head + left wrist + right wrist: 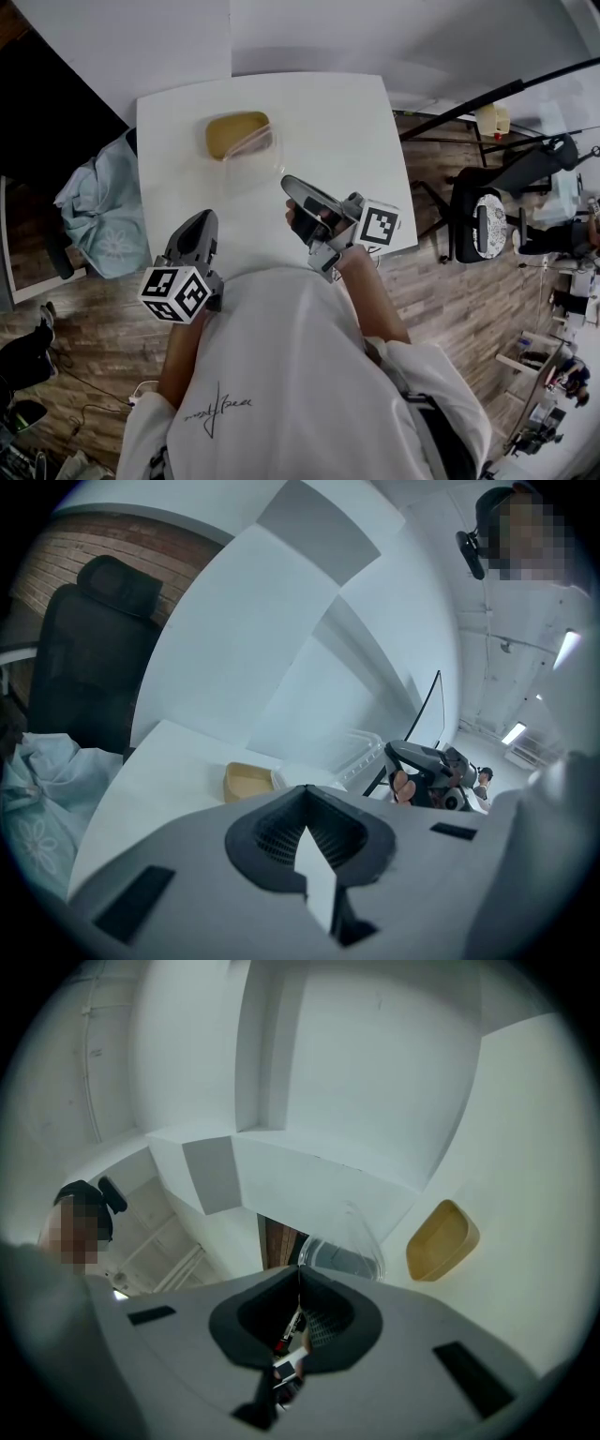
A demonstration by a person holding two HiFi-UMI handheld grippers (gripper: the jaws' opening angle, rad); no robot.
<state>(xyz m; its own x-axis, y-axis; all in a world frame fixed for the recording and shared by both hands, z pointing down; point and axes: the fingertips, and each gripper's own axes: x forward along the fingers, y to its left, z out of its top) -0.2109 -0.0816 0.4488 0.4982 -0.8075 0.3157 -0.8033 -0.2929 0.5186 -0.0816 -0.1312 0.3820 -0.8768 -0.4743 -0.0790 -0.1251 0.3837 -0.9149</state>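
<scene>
On the white table [337, 112] sits a tan shallow tub [236, 133], and a clear plastic container [253, 157] touches its near side. My left gripper [197, 228] hovers over the table's near left part, jaws shut and empty, aimed toward the tub [247, 780] and the clear container [364, 754]. My right gripper [292, 186] is tilted on its side just right of the clear container, jaws shut on nothing. In its own view the right gripper [300, 1272] faces the clear container [345, 1252], with the tub [442, 1239] to the right. The left gripper [305, 797] view also catches the right gripper [427, 766].
A black chair [89, 658] draped with pale blue cloth [98, 211] stands at the table's left edge. Another black office chair [483, 220] and a black slanted pole [497, 94] are to the right on the wooden floor [431, 272]. A white wall lies behind the table.
</scene>
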